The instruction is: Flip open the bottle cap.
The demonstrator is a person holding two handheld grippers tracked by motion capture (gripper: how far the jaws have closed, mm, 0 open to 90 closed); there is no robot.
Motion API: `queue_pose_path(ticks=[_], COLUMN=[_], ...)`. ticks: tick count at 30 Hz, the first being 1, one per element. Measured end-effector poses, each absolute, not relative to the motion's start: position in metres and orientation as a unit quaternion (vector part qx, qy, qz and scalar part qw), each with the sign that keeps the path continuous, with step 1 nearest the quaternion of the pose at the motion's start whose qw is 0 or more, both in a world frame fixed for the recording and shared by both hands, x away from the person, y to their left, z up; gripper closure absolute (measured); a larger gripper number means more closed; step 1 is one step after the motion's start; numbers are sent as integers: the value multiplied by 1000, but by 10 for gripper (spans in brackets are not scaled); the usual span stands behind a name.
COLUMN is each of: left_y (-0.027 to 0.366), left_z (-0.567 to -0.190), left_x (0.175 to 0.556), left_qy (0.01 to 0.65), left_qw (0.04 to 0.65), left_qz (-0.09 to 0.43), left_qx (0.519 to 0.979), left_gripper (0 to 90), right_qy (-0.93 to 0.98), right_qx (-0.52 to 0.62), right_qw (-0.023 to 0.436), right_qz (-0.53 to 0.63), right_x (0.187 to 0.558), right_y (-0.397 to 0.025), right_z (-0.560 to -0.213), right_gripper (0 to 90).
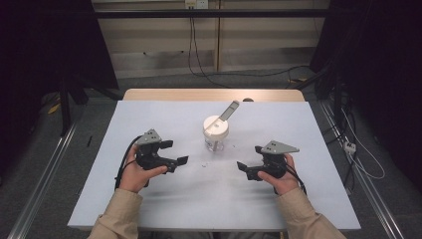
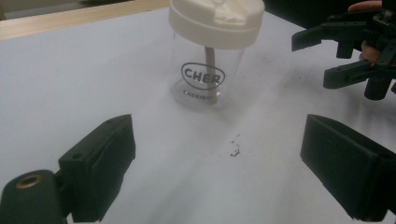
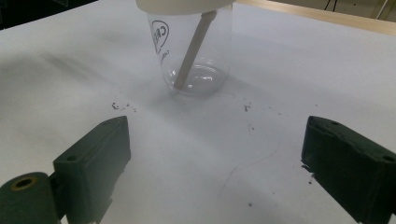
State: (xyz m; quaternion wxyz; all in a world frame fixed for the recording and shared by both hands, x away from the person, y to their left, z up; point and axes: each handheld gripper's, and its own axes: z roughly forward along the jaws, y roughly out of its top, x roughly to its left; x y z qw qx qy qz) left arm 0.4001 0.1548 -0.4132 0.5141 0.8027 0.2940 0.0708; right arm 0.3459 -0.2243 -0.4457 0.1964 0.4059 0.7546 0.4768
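At mid-table, on the white sheet (image 1: 164, 199): clear cup (image 1: 216, 141) under a white lid (image 1: 216, 127), upright, holding one stick (image 3: 192, 46) slanted to its floor and out through the lid, otherwise empty. Flanked by left gripper (image 1: 175, 152) and right gripper (image 1: 250, 159), both with jaws wide apart, neither touching it. Probably best gripped low on the wall, steadied before any work on the lid.

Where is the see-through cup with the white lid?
In the high view the cup stands upright in the middle of the white table, toward the far side, between and just beyond the left gripper and the right gripper.
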Motion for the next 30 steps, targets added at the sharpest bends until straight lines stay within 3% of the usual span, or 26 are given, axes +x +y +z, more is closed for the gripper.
queue_pose_path(ticks=[30], left_y=[202], left_z=[-426], left_x=[377], left_qy=[314], left_qw=[516], left_qz=[86], left_qx=[792], left_gripper=[81], right_qy=[748], right_qx=[420], right_qw=[204], right_qz=[472], right_x=[325], right_y=[-244], right_z=[-450], right_gripper=[72])
